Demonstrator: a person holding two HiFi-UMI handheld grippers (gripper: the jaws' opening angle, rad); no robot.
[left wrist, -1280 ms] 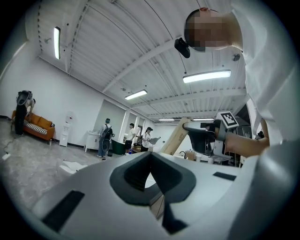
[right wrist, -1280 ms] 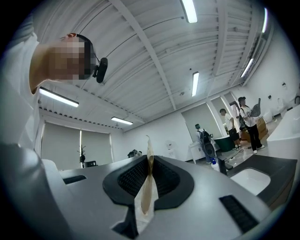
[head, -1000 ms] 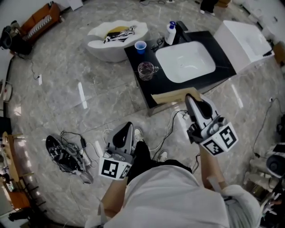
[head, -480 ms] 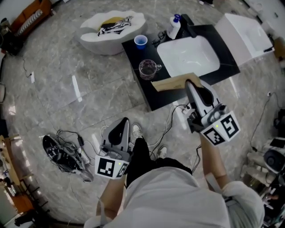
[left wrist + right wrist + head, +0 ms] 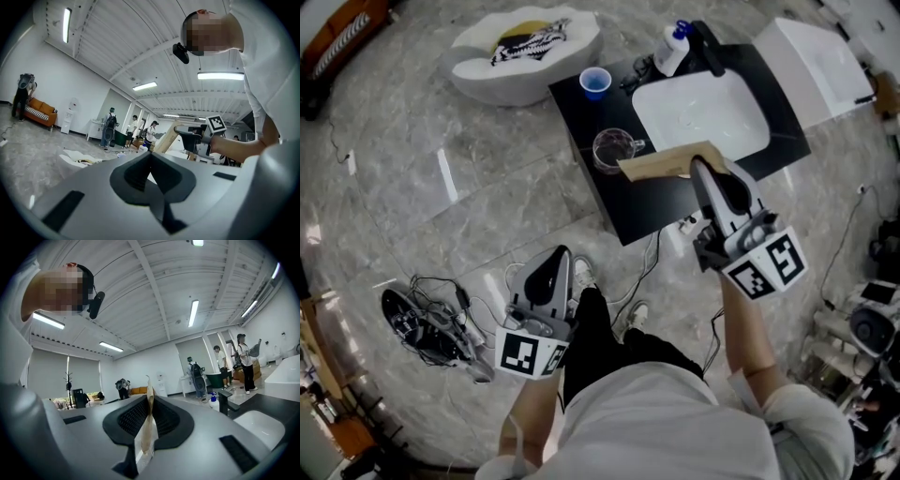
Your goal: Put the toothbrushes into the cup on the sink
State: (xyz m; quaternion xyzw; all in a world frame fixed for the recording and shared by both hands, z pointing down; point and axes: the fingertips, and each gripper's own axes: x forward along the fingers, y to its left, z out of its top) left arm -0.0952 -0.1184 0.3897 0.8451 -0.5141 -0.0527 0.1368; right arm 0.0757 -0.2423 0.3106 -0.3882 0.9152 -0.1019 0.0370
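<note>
My right gripper [image 5: 701,172] is shut on a flat tan paper packet [image 5: 661,161], which sticks out to the left over the black counter [image 5: 591,178]. The right gripper view shows the packet [image 5: 146,430] edge-on, pinched between the jaws. A clear glass mug [image 5: 612,147] stands just left of the packet, with a small blue cup [image 5: 594,82] farther back. My left gripper [image 5: 551,265] hangs low over the floor beside my leg, shut with nothing in it. No loose toothbrush is visible.
A white sink basin [image 5: 703,111] is set into the counter, with a black faucet [image 5: 709,47] and a soap bottle [image 5: 672,49] behind it. A white tub [image 5: 525,56] holds striped cloth at the back left. Cables [image 5: 431,323] lie on the floor.
My right gripper has carried the packet farther over the counter, closer to the glass mug. The left gripper has stayed low and shut.
</note>
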